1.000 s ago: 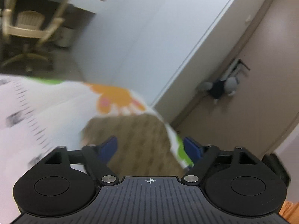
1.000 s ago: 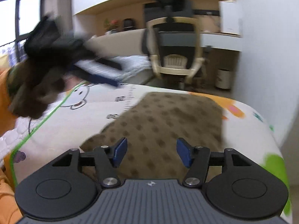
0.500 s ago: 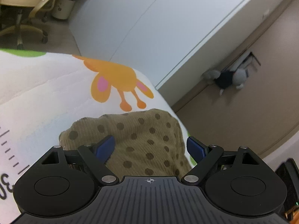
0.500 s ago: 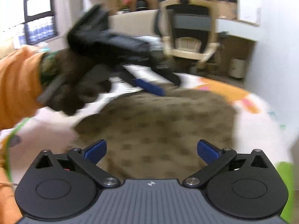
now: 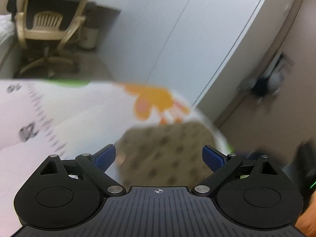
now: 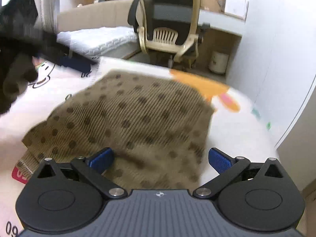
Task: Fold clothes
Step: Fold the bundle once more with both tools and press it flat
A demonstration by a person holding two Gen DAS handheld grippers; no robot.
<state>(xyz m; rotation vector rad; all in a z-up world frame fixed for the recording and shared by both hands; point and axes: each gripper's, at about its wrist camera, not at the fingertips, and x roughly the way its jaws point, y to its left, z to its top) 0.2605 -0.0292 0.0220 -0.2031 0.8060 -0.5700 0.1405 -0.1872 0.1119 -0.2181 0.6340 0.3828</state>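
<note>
A brown ribbed garment with dark dots (image 6: 134,122) lies flat on a white cartoon-print mat (image 6: 233,130), near the mat's far right corner. My right gripper (image 6: 160,158) hovers open over the garment's near edge, nothing between its blue pads. The left gripper (image 6: 75,63), held in a dark-gloved hand, shows blurred at the upper left of the right wrist view, above the mat. In the left wrist view the left gripper (image 5: 159,156) is open with the dotted garment (image 5: 165,150) lying blurred below its fingers.
An office chair (image 6: 167,29) stands beyond the mat by a desk, with a small white bin (image 6: 219,62) beside it. A grey wall (image 5: 177,39) and a beige door (image 5: 276,108) bound the mat's right side. A white mattress (image 6: 98,39) lies behind.
The left gripper has pulled back and up from the garment, to the left of the right wrist view. My right gripper stays open wide, after opening from a narrower gap a second ago.
</note>
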